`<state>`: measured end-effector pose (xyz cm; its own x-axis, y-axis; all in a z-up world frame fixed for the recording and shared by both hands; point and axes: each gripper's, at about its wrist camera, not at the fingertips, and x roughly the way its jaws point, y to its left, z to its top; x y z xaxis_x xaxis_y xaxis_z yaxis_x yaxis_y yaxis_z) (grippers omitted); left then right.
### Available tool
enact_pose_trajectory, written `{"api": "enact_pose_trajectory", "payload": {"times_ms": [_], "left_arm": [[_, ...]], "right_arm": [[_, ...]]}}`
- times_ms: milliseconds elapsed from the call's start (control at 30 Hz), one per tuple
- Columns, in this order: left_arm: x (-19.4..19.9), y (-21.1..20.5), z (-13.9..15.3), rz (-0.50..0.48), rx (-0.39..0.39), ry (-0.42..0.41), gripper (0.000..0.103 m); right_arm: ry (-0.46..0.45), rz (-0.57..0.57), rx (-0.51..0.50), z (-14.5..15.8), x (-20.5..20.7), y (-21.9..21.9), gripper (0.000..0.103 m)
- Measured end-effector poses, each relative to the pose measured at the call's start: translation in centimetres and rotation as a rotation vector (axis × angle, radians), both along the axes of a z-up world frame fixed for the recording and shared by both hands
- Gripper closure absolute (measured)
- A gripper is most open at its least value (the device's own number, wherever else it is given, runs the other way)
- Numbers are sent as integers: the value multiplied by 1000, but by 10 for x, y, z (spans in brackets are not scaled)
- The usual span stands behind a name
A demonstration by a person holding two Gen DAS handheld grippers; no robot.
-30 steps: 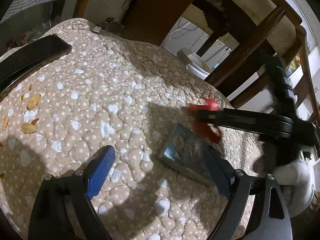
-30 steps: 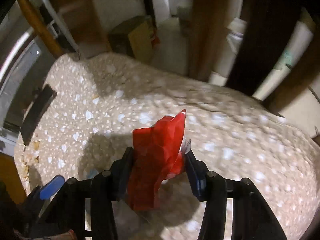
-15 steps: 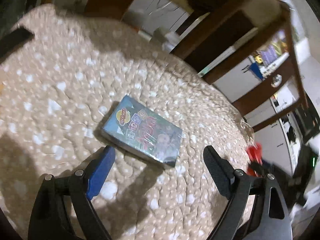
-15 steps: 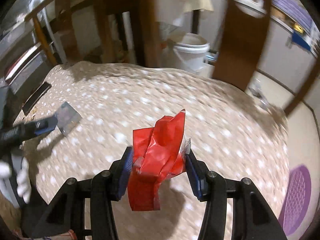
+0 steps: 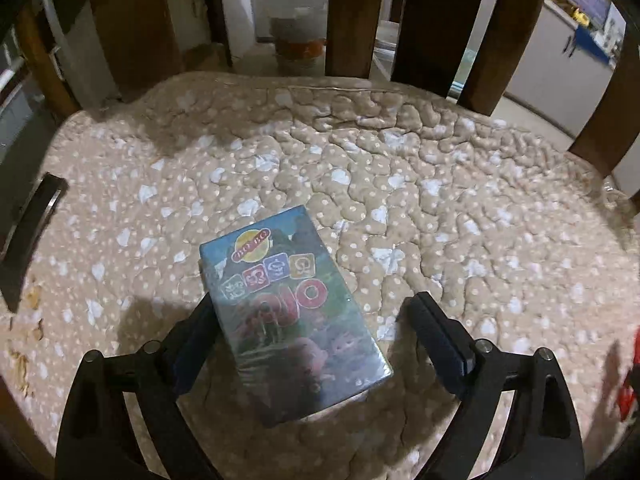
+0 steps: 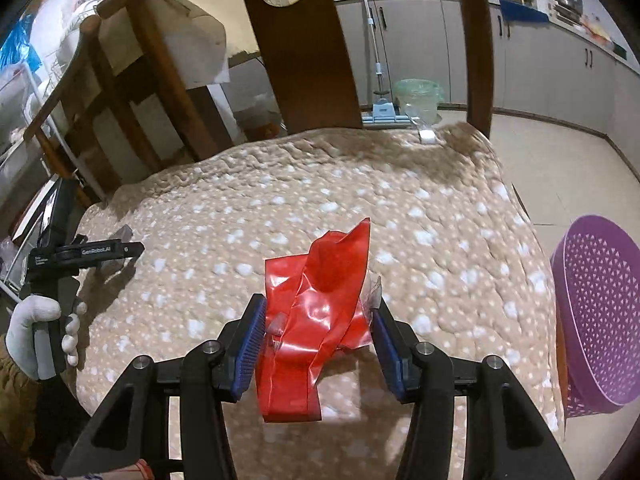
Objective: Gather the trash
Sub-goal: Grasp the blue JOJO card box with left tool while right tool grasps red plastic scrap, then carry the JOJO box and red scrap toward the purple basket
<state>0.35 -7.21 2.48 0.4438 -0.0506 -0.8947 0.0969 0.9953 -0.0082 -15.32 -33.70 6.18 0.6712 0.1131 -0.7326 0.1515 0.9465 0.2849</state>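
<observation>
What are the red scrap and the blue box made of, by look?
Red scrap: thin glossy plastic film, probably; it creases sharply and shows highlights. Blue box: likely printed cardboard under clear shrink wrap, going by its wrinkled sheen; the core material is unconfirmed.

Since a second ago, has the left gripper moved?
Yes. The left gripper has come in over the cushion, open jaws now straddling the box, chair slats ahead.

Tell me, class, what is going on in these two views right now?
A person is clearing trash off a quilted cushion with two handheld grippers. The right gripper is shut on a crumpled red wrapper, with a purple basket on its right. The left gripper is open, with a blue printed packet lying between its fingers, not yet gripped.
</observation>
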Motion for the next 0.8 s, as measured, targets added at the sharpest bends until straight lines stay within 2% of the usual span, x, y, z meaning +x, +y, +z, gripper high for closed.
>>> {"api": "enact_pose_trajectory", "payload": {"times_ms": [67, 100, 133, 167, 333, 533, 600, 800], "left_arm": [[-2, 1, 0, 22, -12, 2, 13], [-3, 2, 1, 26, -13, 6, 17], [-6, 1, 4, 25, -10, 3, 36], [-11, 2, 9, 17, -12, -2, 50], [-40, -8, 33, -73, -57, -15, 50], [-88, -47, 51, -200, -161, -20, 50], [-102, -64, 53, -245, -155, -32, 50], [-144, -115, 70, -382, -53, -111, 50]], "right_arm": [[-8, 9, 3, 1, 0, -2, 47], [-18, 14, 2, 3, -1, -4, 47], [-24, 14, -1, 4, -3, -5, 47], [-30, 13, -3, 6, -5, -5, 47], [-46, 3, 13, 8, -12, -13, 47], [-53, -13, 10, 9, -22, -17, 47], [-50, -20, 11, 8, -24, -19, 47], [-47, -41, 16, 9, -27, -25, 47]]}}
